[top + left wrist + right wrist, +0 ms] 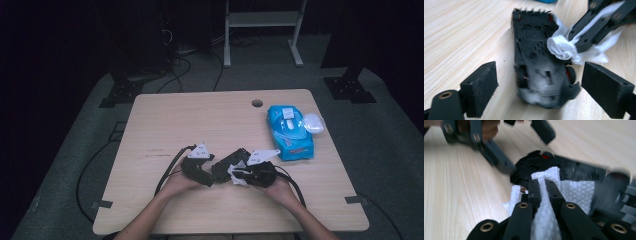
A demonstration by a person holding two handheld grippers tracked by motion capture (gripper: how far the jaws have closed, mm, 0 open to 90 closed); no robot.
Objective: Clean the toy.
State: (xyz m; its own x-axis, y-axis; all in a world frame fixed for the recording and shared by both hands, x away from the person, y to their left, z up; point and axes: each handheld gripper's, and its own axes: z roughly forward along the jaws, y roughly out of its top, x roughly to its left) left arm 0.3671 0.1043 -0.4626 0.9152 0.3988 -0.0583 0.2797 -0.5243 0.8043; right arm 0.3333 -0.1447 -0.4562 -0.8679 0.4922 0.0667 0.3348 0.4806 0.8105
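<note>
Right claw clenched on wipe, left claw released around toy car, mid-table.

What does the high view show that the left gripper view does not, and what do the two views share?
High view: the blue pack of wipes, the table's hole, both forearms and the floor stands behind.

Left gripper view: the toy car lies upside down, underside facing the camera, between the left gripper's open jaws without touching them.

Both: the wooden table, the car, and the right gripper shut on a white wipe pressed to the car.
</note>
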